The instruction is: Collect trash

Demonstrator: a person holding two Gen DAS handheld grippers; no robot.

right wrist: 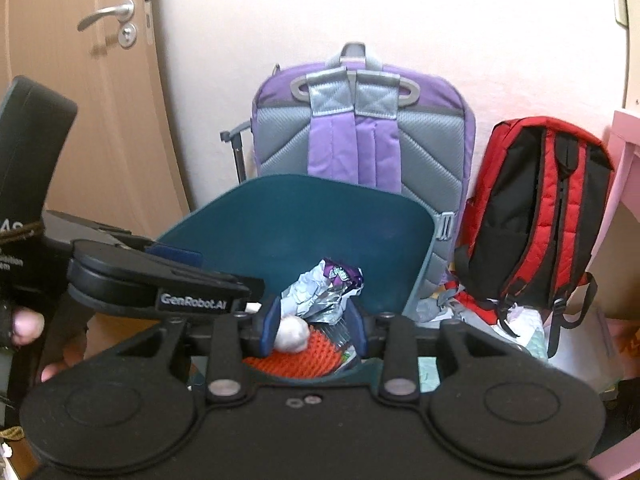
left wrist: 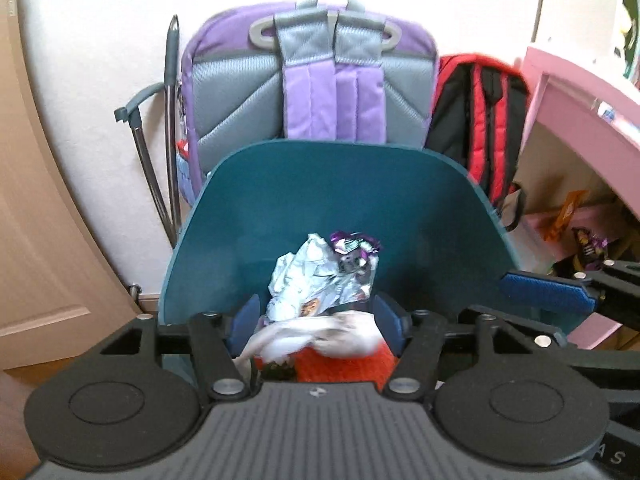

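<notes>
We see crumpled silver foil wrapper [right wrist: 320, 292] in teal plastic bin [right wrist: 280, 216], atop orange mesh [right wrist: 296, 360]. Purple-grey backpack [right wrist: 360, 136] behind bin, against wall. Red-black backpack [right wrist: 536, 192] right of it. Wooden door [right wrist: 100, 100] left.

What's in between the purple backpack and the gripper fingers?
The teal bin, with a crumpled silver wrapper inside, seen in both wrist views before the purple backpack.

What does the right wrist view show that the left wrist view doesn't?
Only right wrist: the door handle, a white crumpled ball between the right gripper pads.
Only left wrist: snack packets under the pink desk.
Both: teal bin, foil wrapper, orange mesh, purple backpack, red backpack.
</notes>
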